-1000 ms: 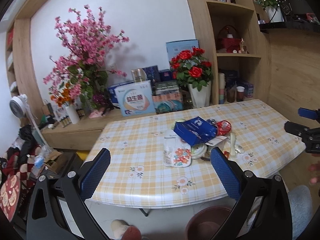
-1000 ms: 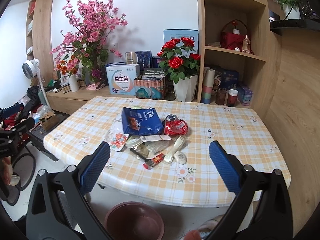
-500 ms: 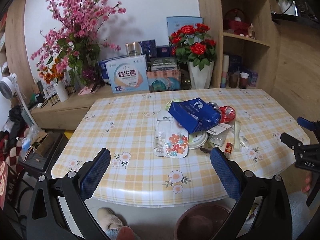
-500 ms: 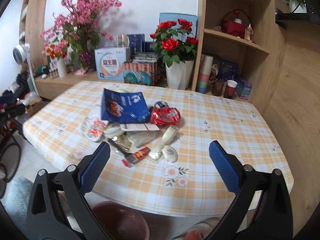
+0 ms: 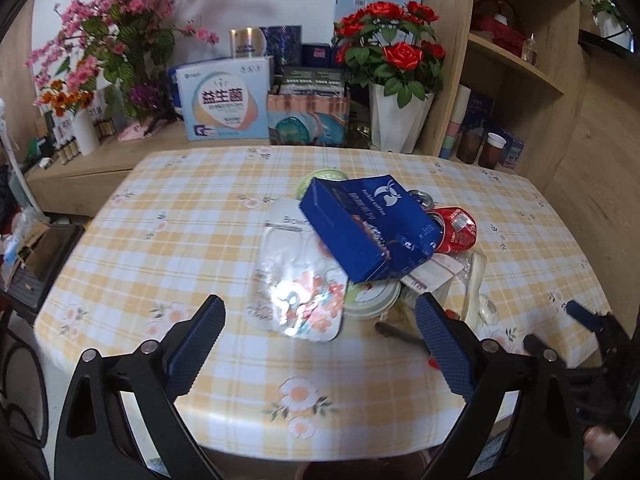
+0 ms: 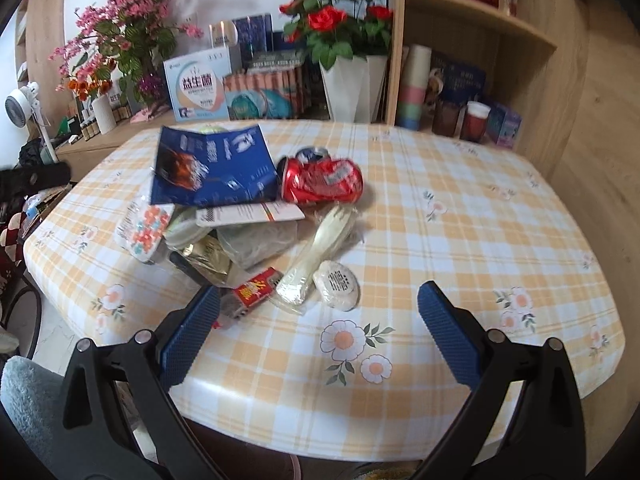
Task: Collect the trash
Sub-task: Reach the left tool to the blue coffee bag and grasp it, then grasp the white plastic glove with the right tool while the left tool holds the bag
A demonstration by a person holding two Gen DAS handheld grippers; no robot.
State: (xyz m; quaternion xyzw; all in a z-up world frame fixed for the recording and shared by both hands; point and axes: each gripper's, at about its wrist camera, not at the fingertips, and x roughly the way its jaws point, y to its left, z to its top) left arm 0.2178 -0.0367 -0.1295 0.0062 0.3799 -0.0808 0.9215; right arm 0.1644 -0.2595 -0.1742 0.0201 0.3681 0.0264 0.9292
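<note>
Trash lies in a heap on the near-middle of the checked table (image 6: 460, 216), and both grippers hang over the table's front edge with nothing between their fingers. The right gripper (image 6: 318, 336) is spread wide, its blue pads well apart, the left pad just beside a red snack wrapper (image 6: 256, 290). The left gripper (image 5: 320, 344) is spread just as wide and empty, facing the pile from the other side; the right gripper shows at the far right edge of the left wrist view.

Closest in the pile are a white round packet (image 6: 336, 285) and a long clear sleeve (image 6: 320, 252) touching it, then a gold foil wrapper (image 6: 208, 258). On the left wrist side, a clear flowered plastic tray (image 5: 298, 284) lies flat at the front. Above these a blue coffee box (image 5: 368, 228) rests tilted on the other rubbish, with a crushed red can (image 6: 320, 180) just beside it.

Beyond the table stand a white vase of red roses (image 6: 352, 88), boxes on a wooden ledge (image 5: 100, 160), and pink blossom branches (image 5: 120, 32).
</note>
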